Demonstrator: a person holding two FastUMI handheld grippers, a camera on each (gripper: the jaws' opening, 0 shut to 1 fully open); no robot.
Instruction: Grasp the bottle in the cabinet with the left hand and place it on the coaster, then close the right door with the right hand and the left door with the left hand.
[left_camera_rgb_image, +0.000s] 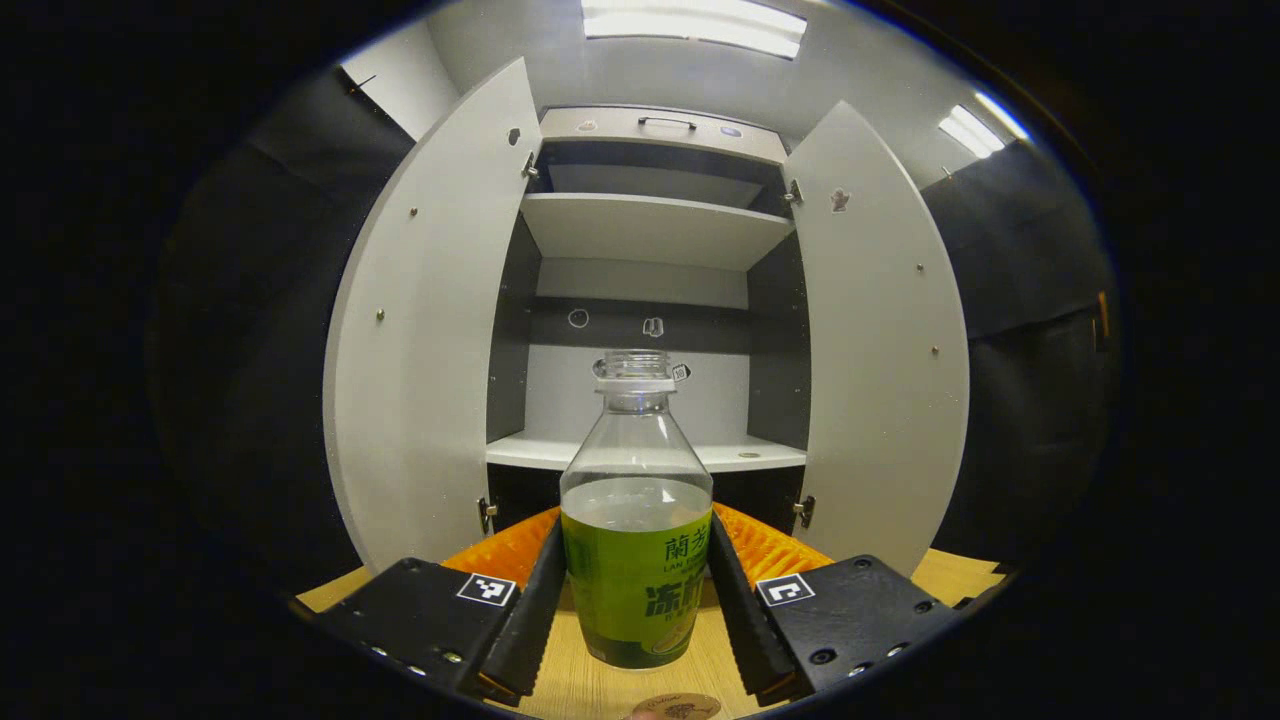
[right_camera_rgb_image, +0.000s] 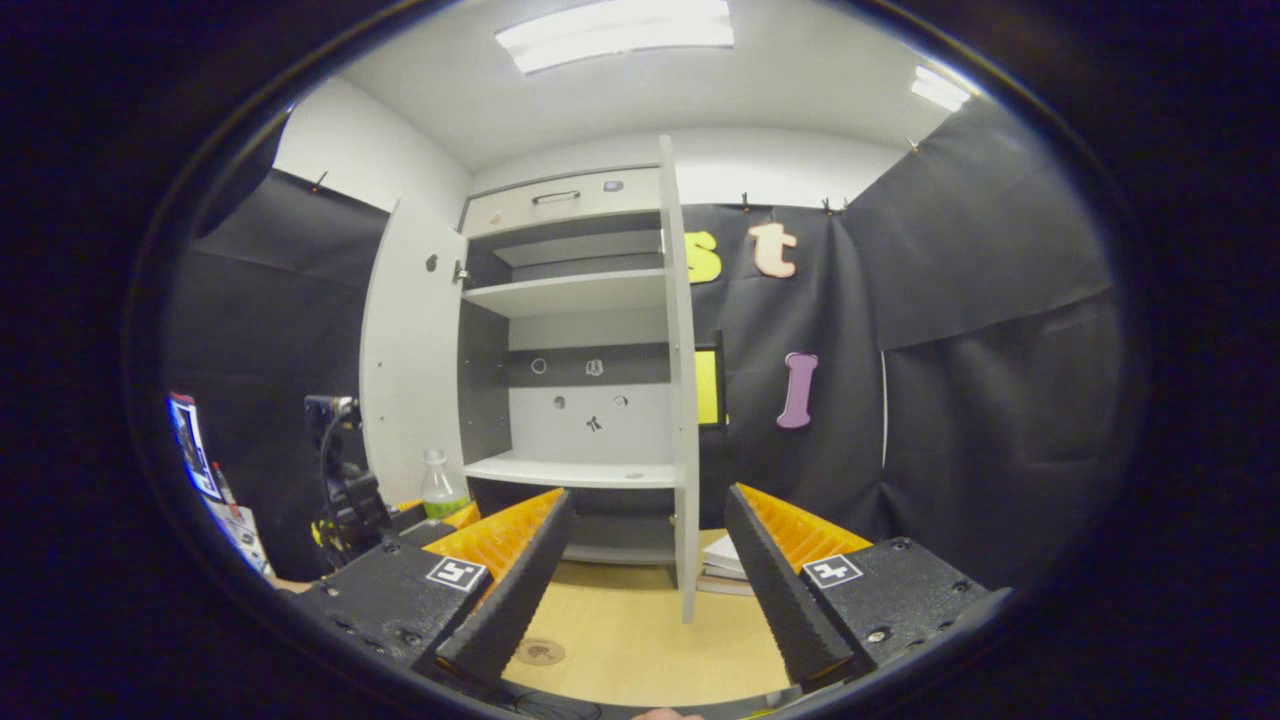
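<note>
In the left gripper view, the left gripper (left_camera_rgb_image: 636, 600) was clenched on the bottle (left_camera_rgb_image: 637, 520), one finger pressing each side of the green label, with the bottle upright, capless and partly filled. It was out of the cabinet (left_camera_rgb_image: 650, 300), in front of the two open doors, above or on the wooden table (left_camera_rgb_image: 600, 690); whether its base touched the wood could not be told. The coaster (left_camera_rgb_image: 677, 708) lay at six o'clock from the bottle, nearer the camera and apart from its base, so the bottle was not on it. The open mouth was the chief risk: a tilt or jerk on the way to the coaster could slop liquid out. Because the coaster sat at the very edge of the view, below the fingers, the bottle could be set down partly off it. In the right gripper view, the right gripper (right_camera_rgb_image: 640, 580) was released, its fingers spread with nothing between them, hanging over the table. The right door (right_camera_rgb_image: 682, 400) stood edge-on at twelve o'clock, the left door (right_camera_rgb_image: 410, 350) at ten o'clock, and the bottle (right_camera_rgb_image: 441, 485), with the other gripper, at nine o'clock. Swinging the left door shut could catch the bottle if it stood within the door's arc.
</note>
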